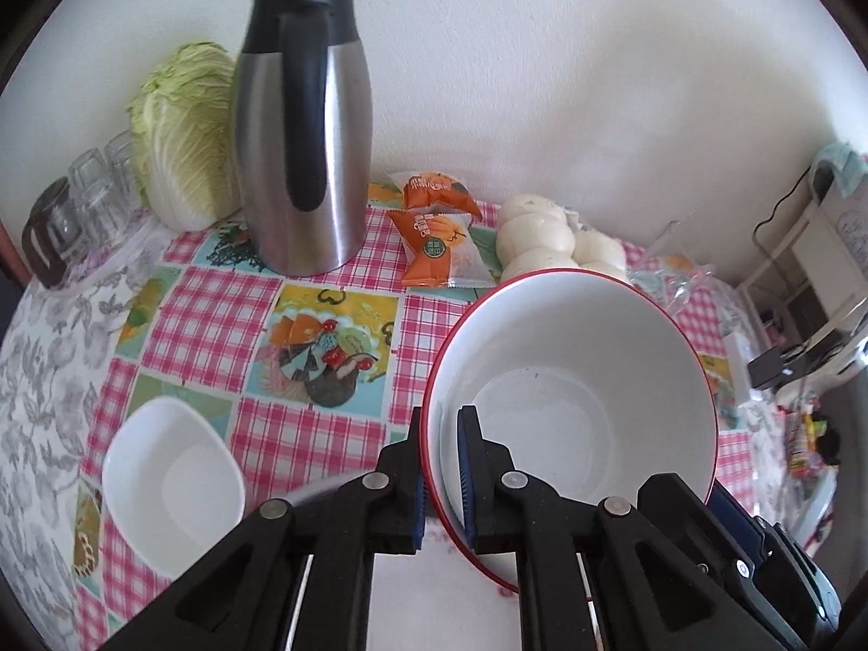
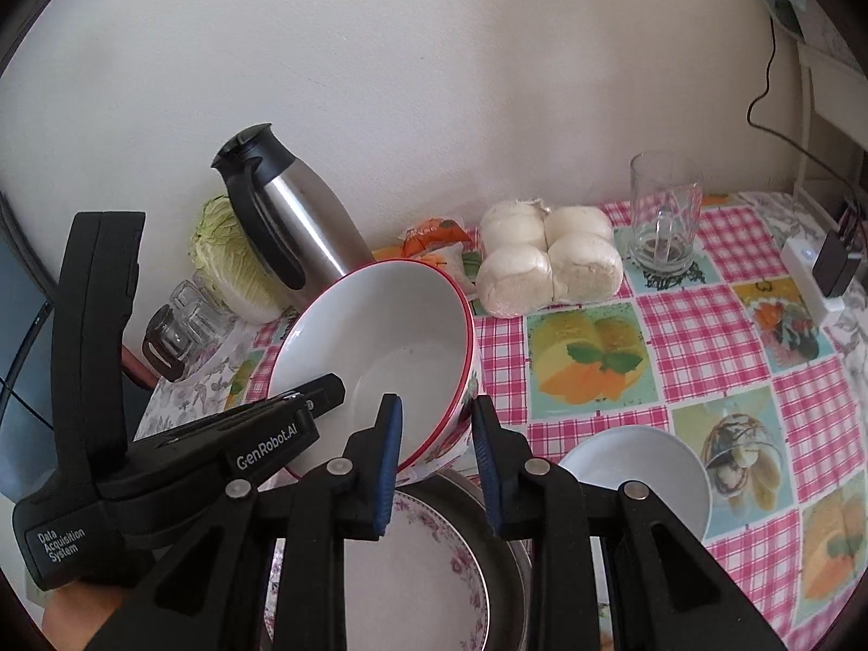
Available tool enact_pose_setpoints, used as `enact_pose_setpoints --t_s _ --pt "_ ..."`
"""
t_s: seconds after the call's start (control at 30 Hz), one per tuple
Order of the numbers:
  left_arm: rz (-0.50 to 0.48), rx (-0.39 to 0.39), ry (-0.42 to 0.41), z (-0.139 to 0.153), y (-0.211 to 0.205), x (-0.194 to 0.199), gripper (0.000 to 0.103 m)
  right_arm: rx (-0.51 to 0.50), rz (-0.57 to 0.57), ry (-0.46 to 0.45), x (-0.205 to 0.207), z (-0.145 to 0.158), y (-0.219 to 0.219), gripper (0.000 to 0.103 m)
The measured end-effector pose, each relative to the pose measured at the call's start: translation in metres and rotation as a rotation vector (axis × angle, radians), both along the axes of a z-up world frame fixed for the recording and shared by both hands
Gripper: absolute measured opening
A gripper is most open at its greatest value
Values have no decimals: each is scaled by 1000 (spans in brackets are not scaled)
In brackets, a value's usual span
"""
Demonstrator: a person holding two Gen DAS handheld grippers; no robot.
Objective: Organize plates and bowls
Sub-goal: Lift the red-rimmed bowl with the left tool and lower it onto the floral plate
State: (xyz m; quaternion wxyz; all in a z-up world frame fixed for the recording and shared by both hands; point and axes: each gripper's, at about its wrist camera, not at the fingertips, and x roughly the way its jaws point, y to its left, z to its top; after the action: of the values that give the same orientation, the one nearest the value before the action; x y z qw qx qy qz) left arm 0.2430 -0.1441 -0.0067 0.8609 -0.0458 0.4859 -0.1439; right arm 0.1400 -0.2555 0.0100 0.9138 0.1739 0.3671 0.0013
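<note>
A large white bowl with a red rim (image 1: pixel 575 396) is held tilted above the table. My left gripper (image 1: pixel 442 480) is shut on its left rim, one finger inside and one outside. In the right wrist view the same bowl (image 2: pixel 390 336) has my right gripper (image 2: pixel 436 453) straddling its near wall, jaws apart; the left pad is inside, and a gap shows before the right pad. A floral-rimmed plate (image 2: pixel 434 559) in a dark metal dish (image 2: pixel 504 542) lies below. A small white square dish (image 1: pixel 171 480) sits left; a small white bowl (image 2: pixel 645 469) sits right.
On the checked tablecloth (image 1: pixel 325 271) stand a steel jug (image 1: pixel 304 125), a cabbage (image 1: pixel 184 135), upturned glasses (image 1: pixel 97 190), orange snack packs (image 1: pixel 439 233), steamed buns (image 2: pixel 548 260), and a glass mug (image 2: pixel 664 217). A white charger (image 2: pixel 814 271) lies far right.
</note>
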Motion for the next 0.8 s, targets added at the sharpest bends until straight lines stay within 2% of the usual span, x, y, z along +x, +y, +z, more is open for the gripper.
enact_pose_setpoints --t_s 0.47,0.57,0.8 --pt "98 -109 -64 36 50 -81 12 -86 50 -24 -65 42 44 28" --pt "117 -141 -62 38 61 -92 12 -105 56 -29 -76 48 54 28" --pt "128 -162 -59 32 77 -112 12 -134 73 -11 -93 47 72 28"
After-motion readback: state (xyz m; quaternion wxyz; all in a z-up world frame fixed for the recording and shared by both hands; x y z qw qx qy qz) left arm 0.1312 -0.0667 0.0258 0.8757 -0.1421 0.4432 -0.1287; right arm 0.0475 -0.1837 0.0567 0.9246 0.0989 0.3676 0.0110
